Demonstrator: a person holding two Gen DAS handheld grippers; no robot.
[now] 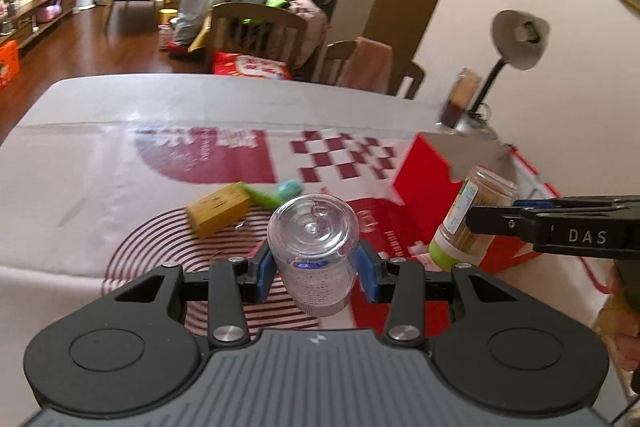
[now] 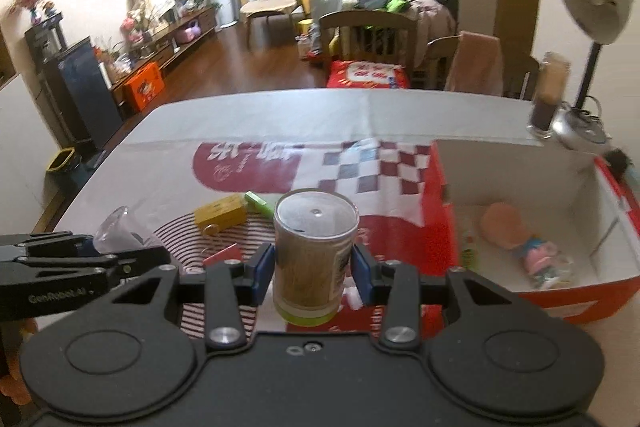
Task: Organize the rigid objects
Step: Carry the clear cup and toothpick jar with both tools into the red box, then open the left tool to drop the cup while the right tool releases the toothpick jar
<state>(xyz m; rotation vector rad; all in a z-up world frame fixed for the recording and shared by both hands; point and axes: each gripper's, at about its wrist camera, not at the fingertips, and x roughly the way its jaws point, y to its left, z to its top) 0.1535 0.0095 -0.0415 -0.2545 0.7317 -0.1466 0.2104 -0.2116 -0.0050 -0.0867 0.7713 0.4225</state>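
box (image 2: 520,291) right on table (image 2: 280,115) | block (image 2: 221,214) left of box | doll (image 2: 532,251) in box

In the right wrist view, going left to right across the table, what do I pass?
Left gripper with clear container → yellow box → toothpick jar held by the right gripper → red box → lamp.

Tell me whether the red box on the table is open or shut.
Open. The red box has no lid across its top: the right wrist view looks straight down onto its white inner walls and the small toys lying on its floor.
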